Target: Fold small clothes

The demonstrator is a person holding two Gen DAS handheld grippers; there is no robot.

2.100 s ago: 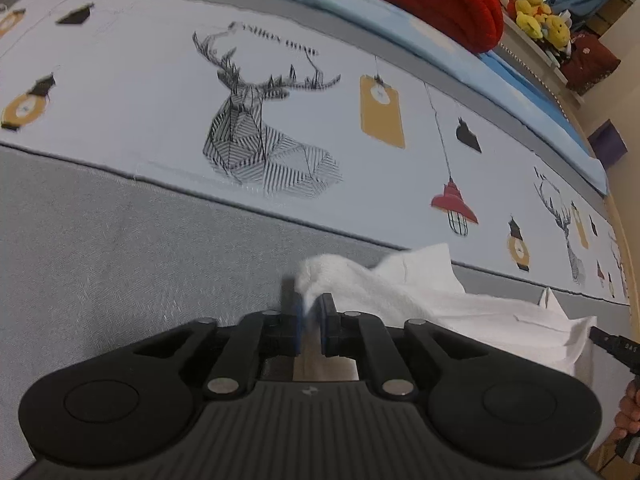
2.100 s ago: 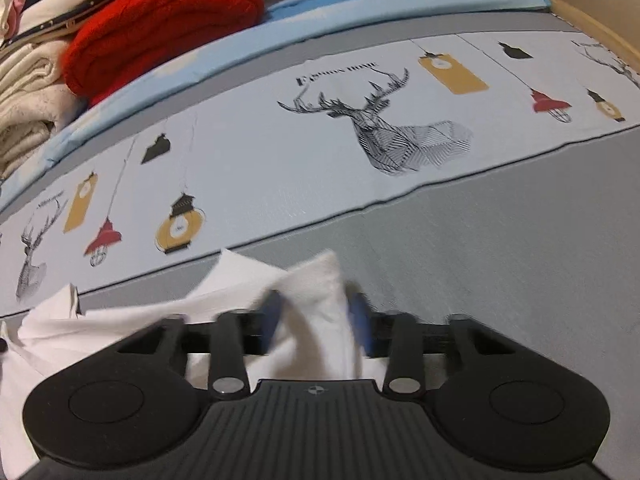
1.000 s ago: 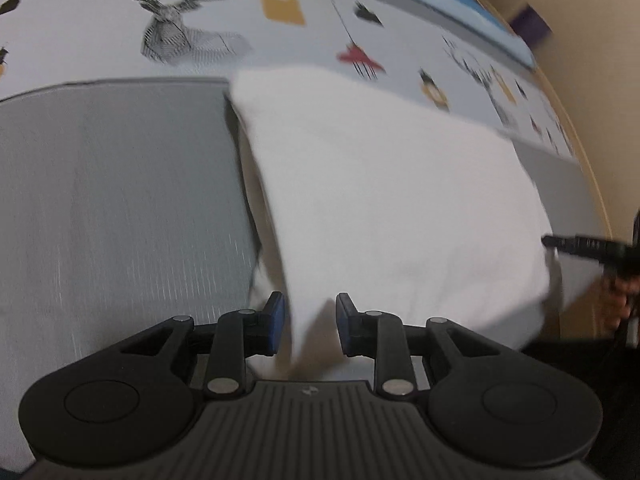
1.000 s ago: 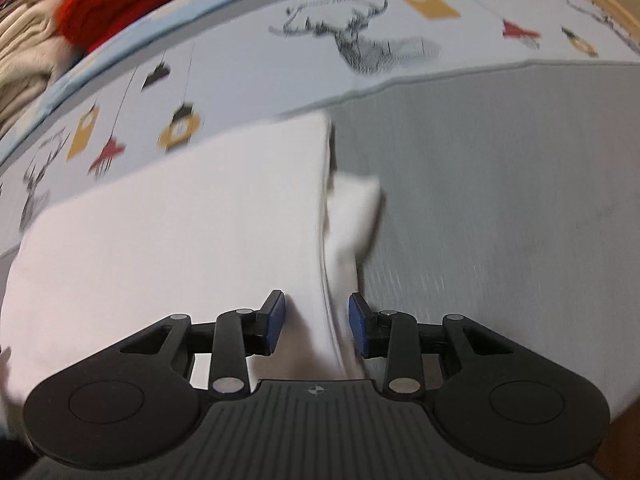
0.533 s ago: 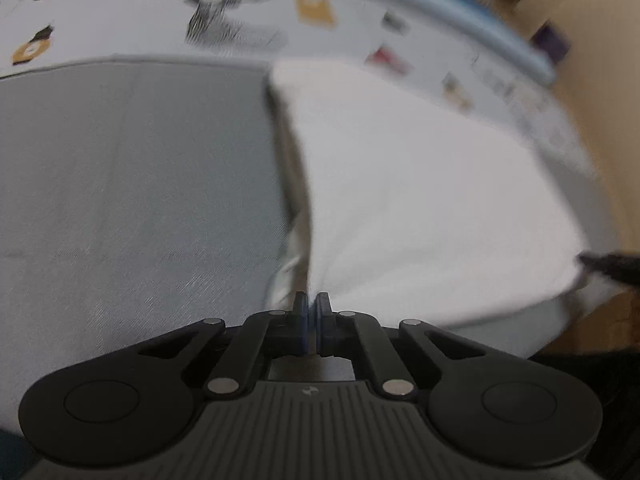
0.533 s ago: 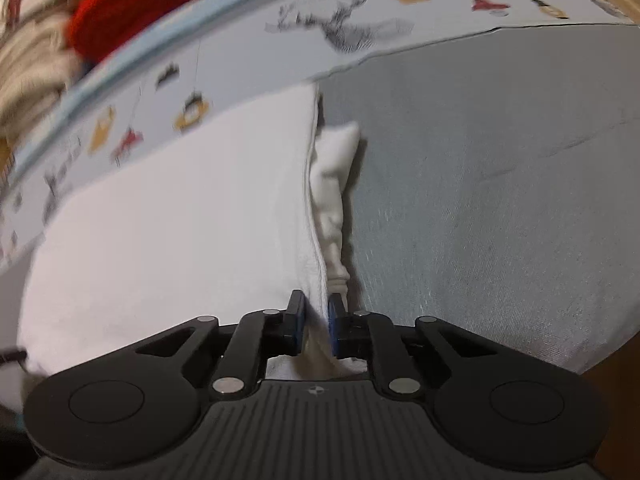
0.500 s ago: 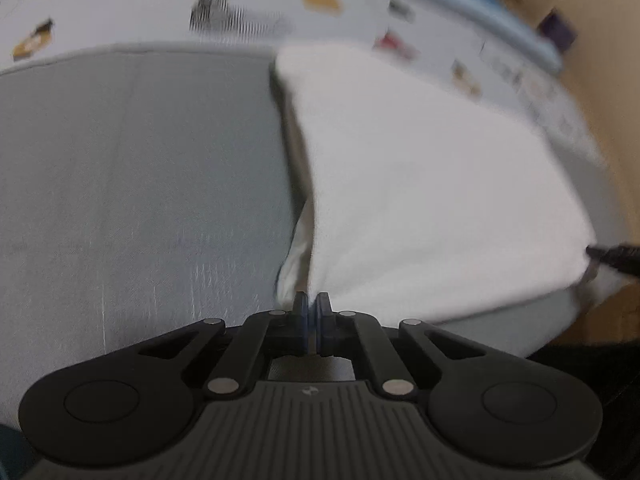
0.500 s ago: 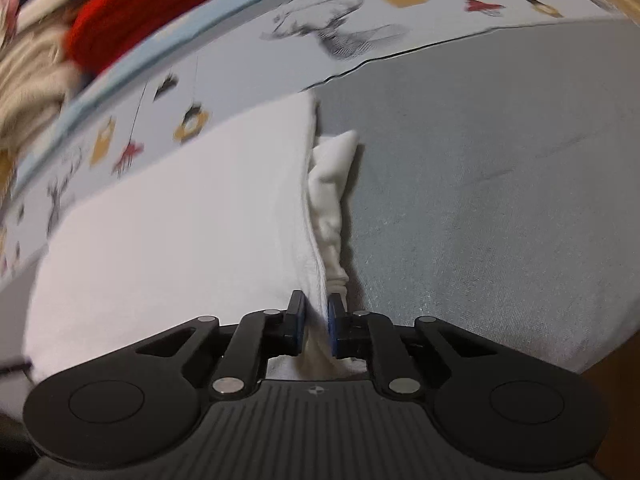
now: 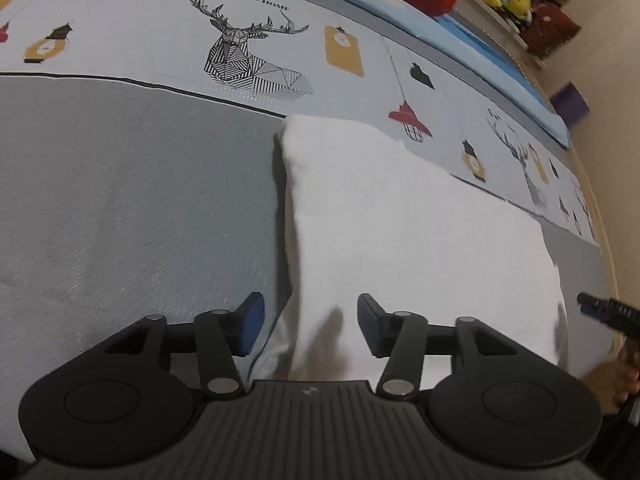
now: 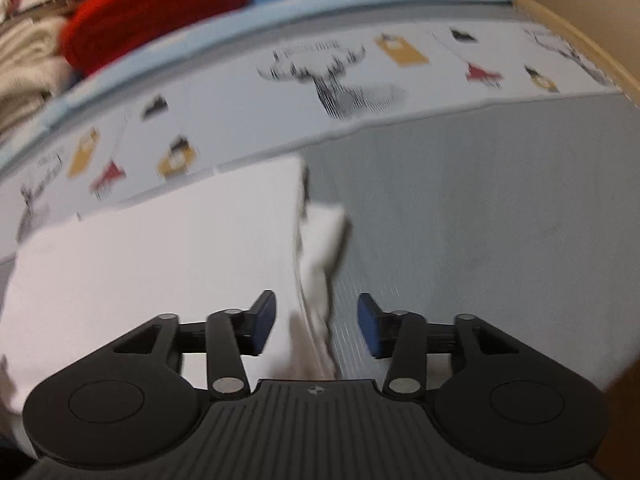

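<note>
Fingers (image 9: 251, 326) of our left gripper (image 9: 310, 326) and right gripper (image 10: 316, 326) opening, pinch released; white garment (image 9: 400, 232) lies flat between and ahead of them. Fold laid; sleeve (image 10: 322, 240) beside right edge needs tucking, we judge.

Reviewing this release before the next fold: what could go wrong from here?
1. A bunched flap pokes out past the white garment on the right gripper side; folding over it may trap a lump.
2. Both grippers' jaws are opening with cloth between them; the left gripper could snag the edge on retreat.
</note>
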